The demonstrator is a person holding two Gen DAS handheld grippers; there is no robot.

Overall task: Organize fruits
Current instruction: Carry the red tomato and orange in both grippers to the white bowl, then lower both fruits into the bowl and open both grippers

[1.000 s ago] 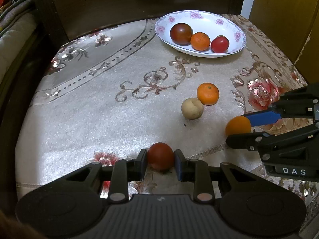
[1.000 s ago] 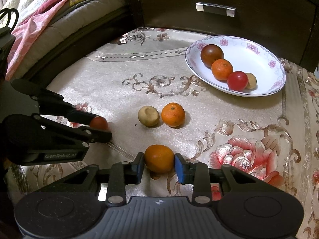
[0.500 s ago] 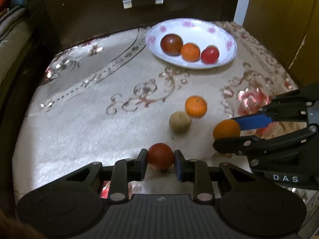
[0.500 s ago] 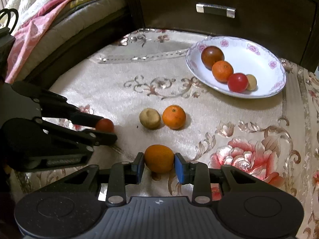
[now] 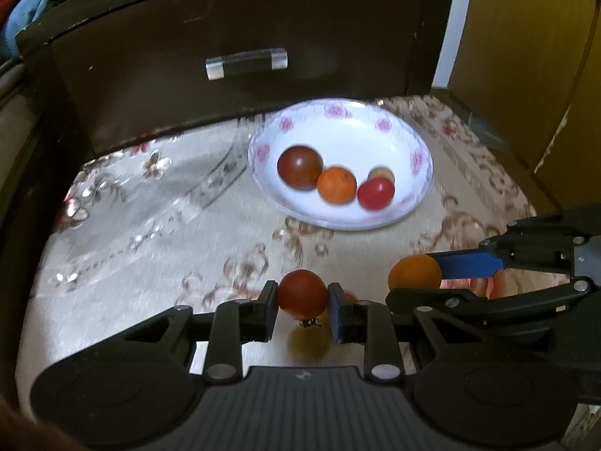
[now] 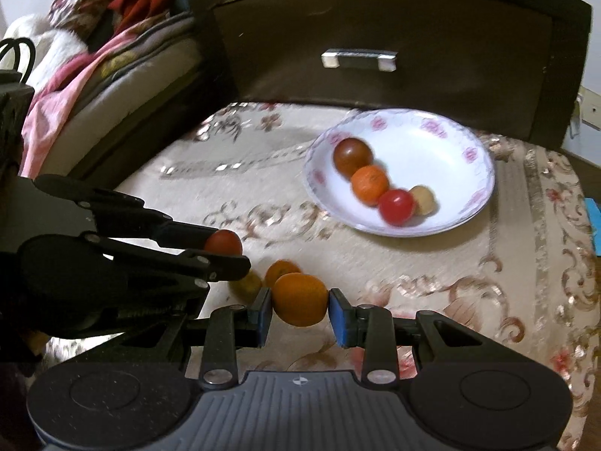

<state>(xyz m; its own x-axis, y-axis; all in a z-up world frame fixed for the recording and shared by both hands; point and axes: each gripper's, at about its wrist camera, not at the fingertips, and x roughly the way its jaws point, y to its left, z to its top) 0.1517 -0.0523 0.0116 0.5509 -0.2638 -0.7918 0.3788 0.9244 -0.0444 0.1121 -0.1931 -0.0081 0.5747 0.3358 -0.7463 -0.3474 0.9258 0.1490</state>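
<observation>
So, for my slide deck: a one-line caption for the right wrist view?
Right gripper holds an orange above the cloth, facing the fruit plate; left gripper carries a tomato.

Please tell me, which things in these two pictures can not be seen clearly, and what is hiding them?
- Yellowish fruit on the cloth, left wrist view: blurred, partly behind the held tomato; kind unclear.
- Loose orange, right wrist view: half hidden by the held orange.
- Pale fruit in the bowl, left wrist view: mostly behind the red tomato.
- Left gripper body, right wrist view: cut off by the left edge.
</observation>
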